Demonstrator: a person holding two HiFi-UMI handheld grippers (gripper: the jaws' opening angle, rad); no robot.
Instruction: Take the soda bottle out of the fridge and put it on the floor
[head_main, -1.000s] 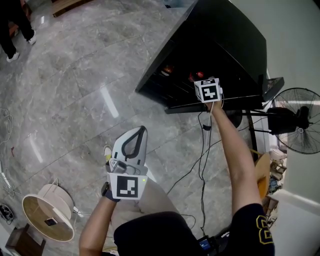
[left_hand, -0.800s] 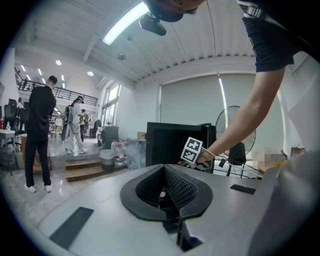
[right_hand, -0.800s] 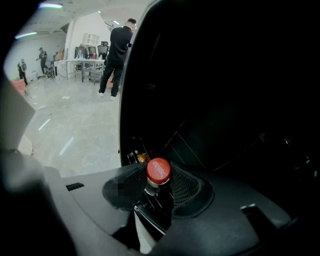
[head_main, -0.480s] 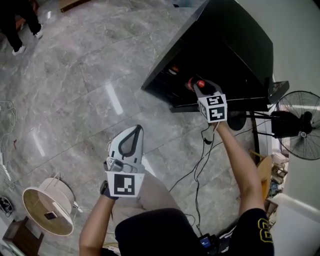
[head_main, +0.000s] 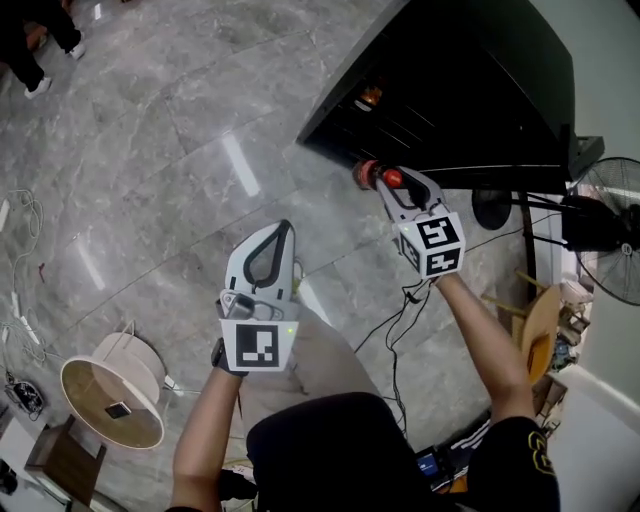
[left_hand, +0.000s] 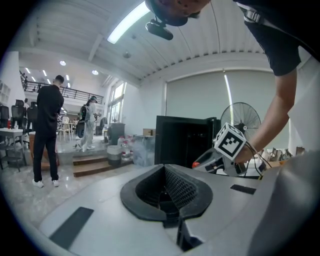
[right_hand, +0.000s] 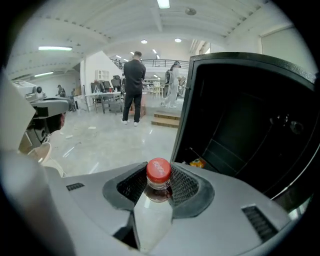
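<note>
Now clear of fridge (head_main: 470, 80), over floor (head_main: 180, 150) near open front: bottle (right_hand: 158, 180) clamped at neck in part-closed right gripper (head_main: 385, 180). Deep inside a second ago. Extraction done; lowering and release remain. Left gripper (left_hand: 170, 192) closed, empty, idle.

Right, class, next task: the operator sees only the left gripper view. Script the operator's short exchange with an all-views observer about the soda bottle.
Operator: Is anything held on the right?
Observer: Yes. The right gripper view shows the right claw shut on the soda bottle, at the neck under its red cap.
Operator: Is it out yet?
Observer: In the head view it is just outside the fridge, at its open front, and not yet set down on the floor.
Operator: Anything else inside?
Observer: Yes, an orange item.
</note>
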